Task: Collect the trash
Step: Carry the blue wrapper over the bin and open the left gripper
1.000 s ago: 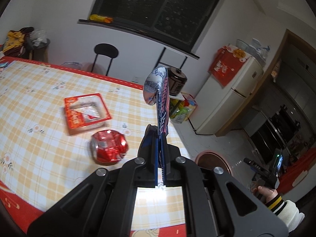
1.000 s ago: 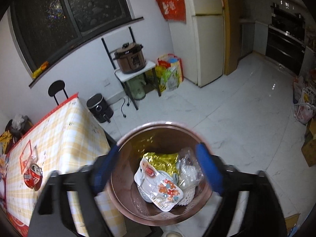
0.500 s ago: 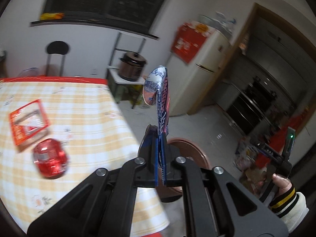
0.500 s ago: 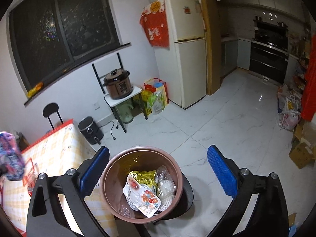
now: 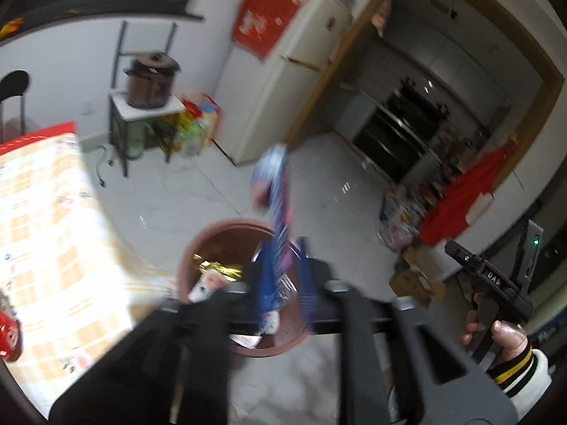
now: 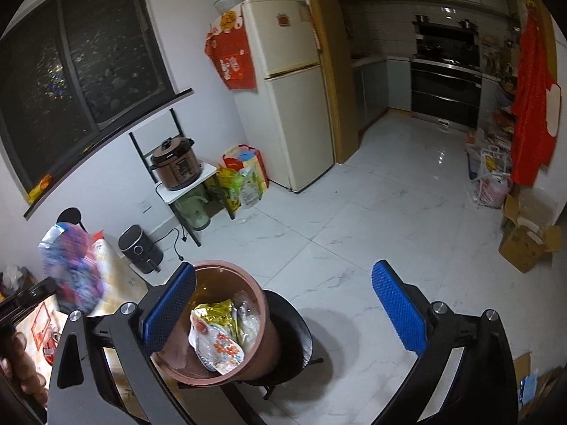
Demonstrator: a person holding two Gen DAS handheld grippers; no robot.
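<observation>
A blue and pink snack wrapper (image 5: pixel 274 212) stands upright between the fingers of my left gripper (image 5: pixel 285 279), directly above the brown trash bin (image 5: pixel 216 237). The jaws look slightly parted in this blurred view, with the wrapper against the left pad. The wrapper also shows in the right wrist view (image 6: pixel 72 265). My right gripper (image 6: pixel 283 311) is wide open and empty, beside the bin (image 6: pixel 262 322), which holds a gold bag and other wrappers. A crushed red can (image 5: pixel 9 333) lies on the table.
The checked yellow table (image 5: pixel 46 212) is at left, with a red packet (image 6: pixel 39 322) and the can on it. A black stool (image 6: pixel 294 322) carries the bin. A fridge (image 6: pixel 287 106), cooker stand (image 6: pixel 184 180), air fryer (image 6: pixel 140 251) and cardboard boxes (image 6: pixel 528 244) ring the white tiled floor.
My left gripper has swung right from over the table to above the bin, carrying the wrapper; its jaws appear to have parted. My right gripper has opened wide and pulled back from the bin.
</observation>
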